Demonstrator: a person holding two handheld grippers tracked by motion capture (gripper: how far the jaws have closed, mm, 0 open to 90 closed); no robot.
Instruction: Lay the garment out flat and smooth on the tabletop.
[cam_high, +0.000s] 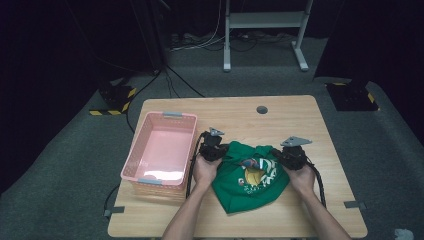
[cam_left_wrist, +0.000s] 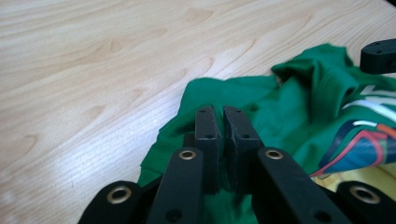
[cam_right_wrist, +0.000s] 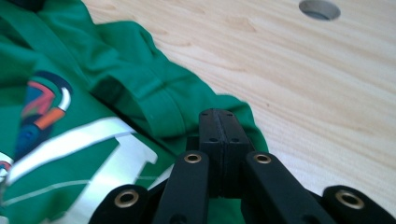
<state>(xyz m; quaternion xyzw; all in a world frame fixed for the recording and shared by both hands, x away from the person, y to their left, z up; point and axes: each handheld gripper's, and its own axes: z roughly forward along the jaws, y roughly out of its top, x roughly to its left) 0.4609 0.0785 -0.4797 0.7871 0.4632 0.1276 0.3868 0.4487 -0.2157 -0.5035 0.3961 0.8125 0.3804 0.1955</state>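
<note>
Wooden table (cam_high: 300, 210) spreads pale under everything I am doing, with a round hole (cam_high: 262, 109) near its far edge. Pink basket (cam_high: 136, 150) stands on the left part of the table, just beside my left forearm, apart from the cloth.

Between my two hands lies the green shirt (cam_high: 235, 192), crumpled flat on the wood, its printed picture in white, yellow, red and blue facing up. It sits right of the basket and nearer to me than the hole.

My left gripper (cam_left_wrist: 222, 122) comes down on the shirt's left far corner. Its jaws are drawn together with a thin fold of green fabric between the pads, so I have the cloth pinched there. Bare wood lies beyond that edge.

My right gripper (cam_right_wrist: 219, 125) bites the shirt's right far edge in the same way, jaws pressed tight together over the green hem, the white print lying to the side of them.
</note>
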